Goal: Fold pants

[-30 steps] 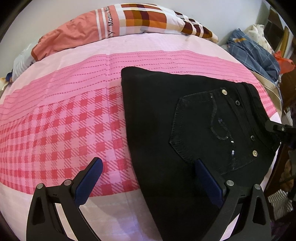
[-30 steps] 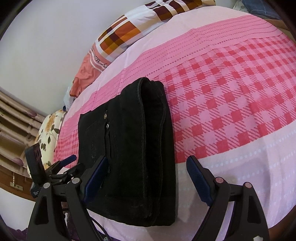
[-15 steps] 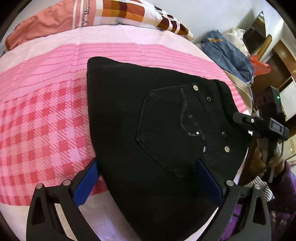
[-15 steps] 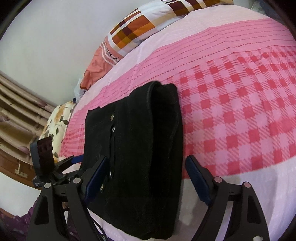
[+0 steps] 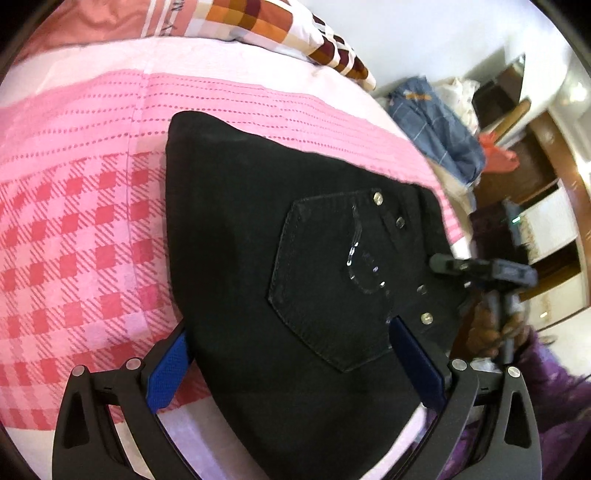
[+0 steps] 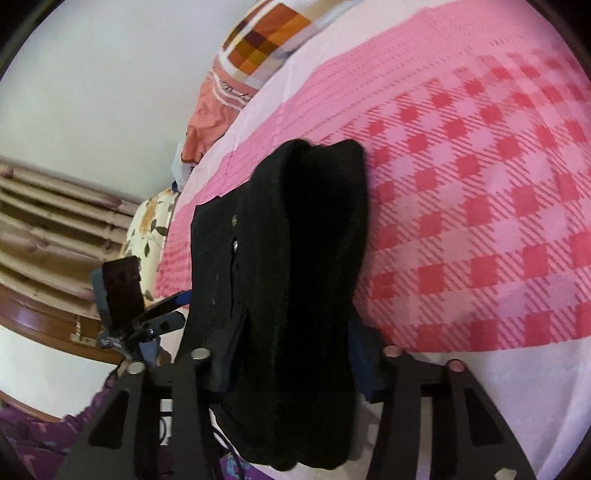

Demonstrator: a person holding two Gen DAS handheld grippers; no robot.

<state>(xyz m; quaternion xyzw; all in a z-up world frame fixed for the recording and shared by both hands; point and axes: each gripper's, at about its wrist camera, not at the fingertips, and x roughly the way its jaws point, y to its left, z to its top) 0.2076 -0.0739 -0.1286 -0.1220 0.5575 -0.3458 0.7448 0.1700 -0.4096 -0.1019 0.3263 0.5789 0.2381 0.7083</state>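
one pair of black pants (image 5: 295, 266), folded, on one pink checked bedsheet (image 5: 74, 240). one back pocket (image 5: 332, 280) showing; four metal rivets counted around it. one patchwork pillow (image 5: 258, 22) at the head of the bed. two grippers: left gripper (image 5: 291, 354), right gripper (image 6: 291, 354). one heap of blue clothes (image 5: 439, 129) beside the bed.

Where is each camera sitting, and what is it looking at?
Left wrist: it rides on the left tool, looking along its open blue-padded fingers across the folded black denim pants; the right tool and the holding hand show beyond.
Right wrist: it rides on the right tool, looking along the pants' thick folded edge; the left tool shows at left.
Both share the pants, the pink checked bedsheet and the orange checked pillow.
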